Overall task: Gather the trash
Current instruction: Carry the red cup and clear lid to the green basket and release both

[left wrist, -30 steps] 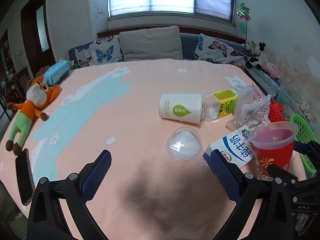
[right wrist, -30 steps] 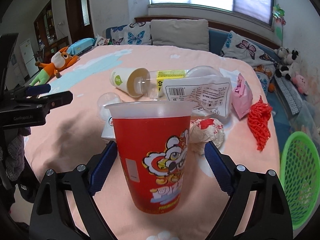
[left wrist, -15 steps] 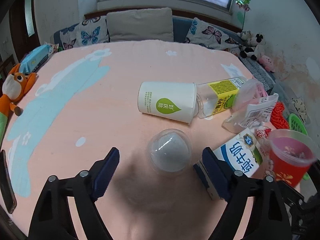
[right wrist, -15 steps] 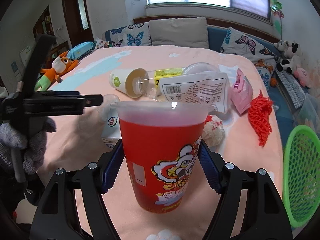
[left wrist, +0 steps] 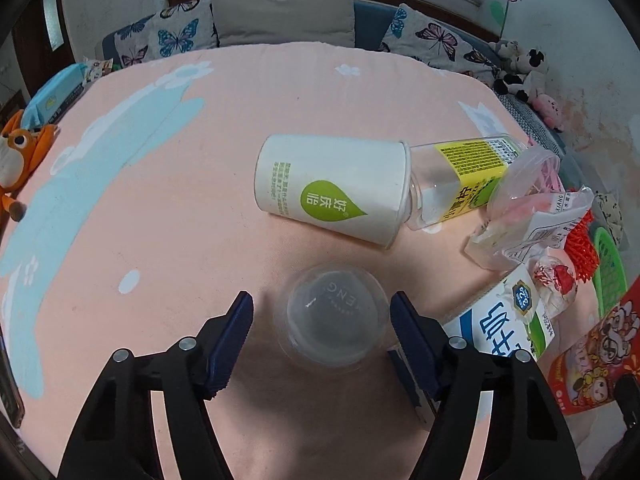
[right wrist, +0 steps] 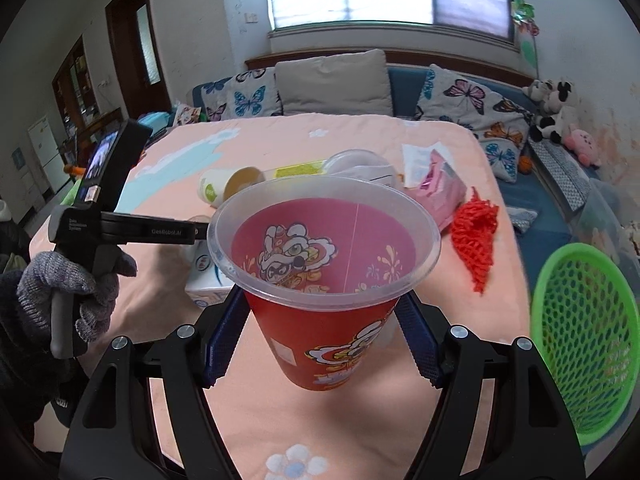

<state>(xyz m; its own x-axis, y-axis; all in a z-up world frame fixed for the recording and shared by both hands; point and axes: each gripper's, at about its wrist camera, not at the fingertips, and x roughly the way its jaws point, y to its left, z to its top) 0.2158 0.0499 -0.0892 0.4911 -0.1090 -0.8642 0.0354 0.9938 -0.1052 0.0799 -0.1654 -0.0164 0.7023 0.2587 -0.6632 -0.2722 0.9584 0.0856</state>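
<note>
I see the clear dome lid (left wrist: 334, 322) lying flat on the pink blanket, slightly scuffed, faint lettering showing through it; beyond it the white paper cup (left wrist: 332, 190) with a green leaf logo lies on its side, mouth turned toward the clear bottle (left wrist: 460, 176) with a yellow label, also on its side and touching the cup's rim; to the right sit a blue-and-white milk carton (left wrist: 500, 324), a crumpled wrapper ball (left wrist: 554, 280), a clear printed bag (left wrist: 532, 232) and a red mesh net (right wrist: 478, 236); the red cup (right wrist: 324, 268) with a lion cartoon stands upright, empty, clear-rimmed; the green basket (right wrist: 584, 340) stands off the blanket's edge.
</note>
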